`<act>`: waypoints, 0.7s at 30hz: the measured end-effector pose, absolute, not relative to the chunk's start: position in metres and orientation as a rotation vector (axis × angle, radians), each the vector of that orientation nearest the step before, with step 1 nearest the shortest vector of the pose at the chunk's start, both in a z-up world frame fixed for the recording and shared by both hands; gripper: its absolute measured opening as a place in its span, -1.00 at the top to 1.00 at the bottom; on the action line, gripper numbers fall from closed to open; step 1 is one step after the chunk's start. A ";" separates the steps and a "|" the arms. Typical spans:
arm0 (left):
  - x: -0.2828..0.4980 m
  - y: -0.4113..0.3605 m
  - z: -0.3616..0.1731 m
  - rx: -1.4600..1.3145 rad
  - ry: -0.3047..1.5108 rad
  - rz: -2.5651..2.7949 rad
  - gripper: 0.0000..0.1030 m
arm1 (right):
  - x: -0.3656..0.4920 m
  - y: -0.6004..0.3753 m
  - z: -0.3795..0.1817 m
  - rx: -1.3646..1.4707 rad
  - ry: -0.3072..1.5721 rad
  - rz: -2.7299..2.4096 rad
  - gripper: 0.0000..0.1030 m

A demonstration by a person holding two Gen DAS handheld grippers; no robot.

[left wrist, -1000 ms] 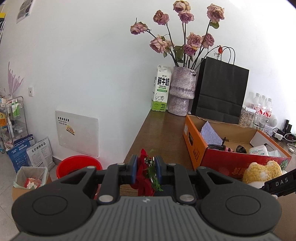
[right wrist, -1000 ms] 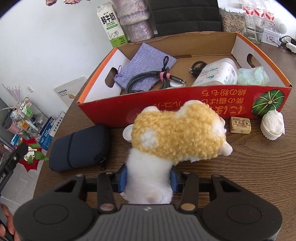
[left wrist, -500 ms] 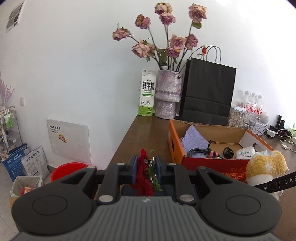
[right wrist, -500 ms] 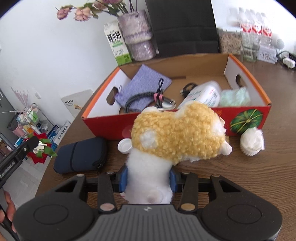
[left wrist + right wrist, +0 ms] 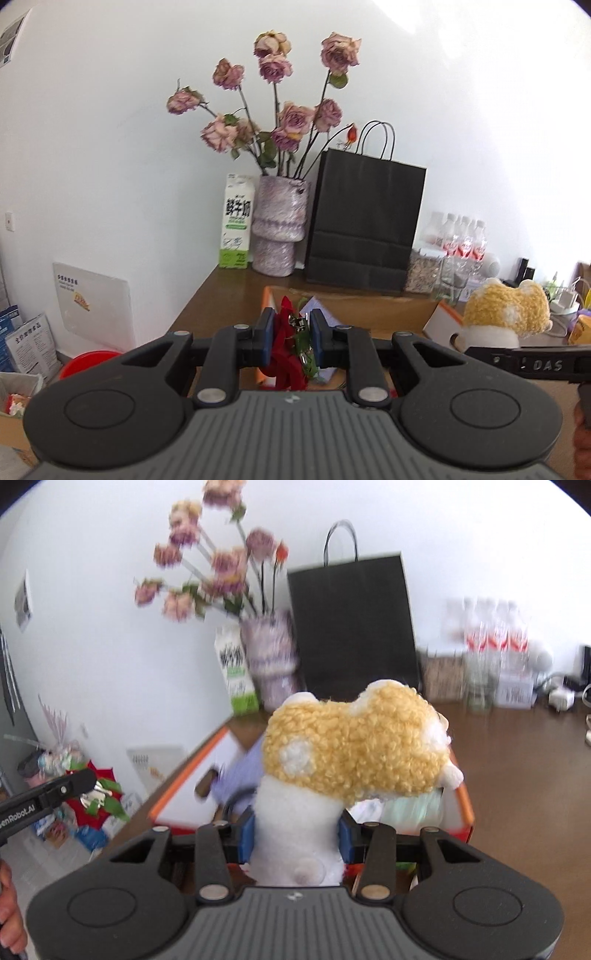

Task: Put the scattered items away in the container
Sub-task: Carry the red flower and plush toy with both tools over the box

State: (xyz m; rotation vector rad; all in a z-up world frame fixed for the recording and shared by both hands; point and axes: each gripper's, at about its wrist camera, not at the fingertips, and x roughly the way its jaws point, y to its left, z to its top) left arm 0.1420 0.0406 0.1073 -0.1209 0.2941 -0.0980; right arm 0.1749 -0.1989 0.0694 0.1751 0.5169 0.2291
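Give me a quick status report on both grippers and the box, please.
Left gripper shut on red-and-green ornament. Right gripper shut on plush toy. Both above cardboard box; nothing blocking.

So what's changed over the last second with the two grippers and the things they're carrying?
Both grippers rose and came in over the cardboard box, its inside now mostly hidden. The right gripper tipped up toward the wall, carrying the plush toy. The left gripper moved the red ornament above the box's near corner. Both grips stayed closed; nothing was released. The vase and black bag kept their places.
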 end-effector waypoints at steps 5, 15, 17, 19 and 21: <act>0.169 0.015 0.110 -0.154 0.280 -0.129 0.60 | 0.197 -0.205 0.069 0.164 0.424 0.216 0.19; 0.236 -0.014 0.086 -0.231 0.288 -0.099 0.60 | 0.244 -0.209 0.047 0.191 0.329 0.204 0.19; 0.245 -0.018 0.079 -0.219 0.288 -0.094 0.60 | 0.250 -0.214 0.043 0.201 0.348 0.217 0.19; 0.248 -0.020 0.072 -0.204 0.303 -0.106 0.60 | 0.250 -0.215 0.039 0.204 0.356 0.239 0.19; 0.249 -0.019 0.067 -0.194 0.313 -0.100 0.60 | 0.251 -0.213 0.037 0.195 0.372 0.242 0.19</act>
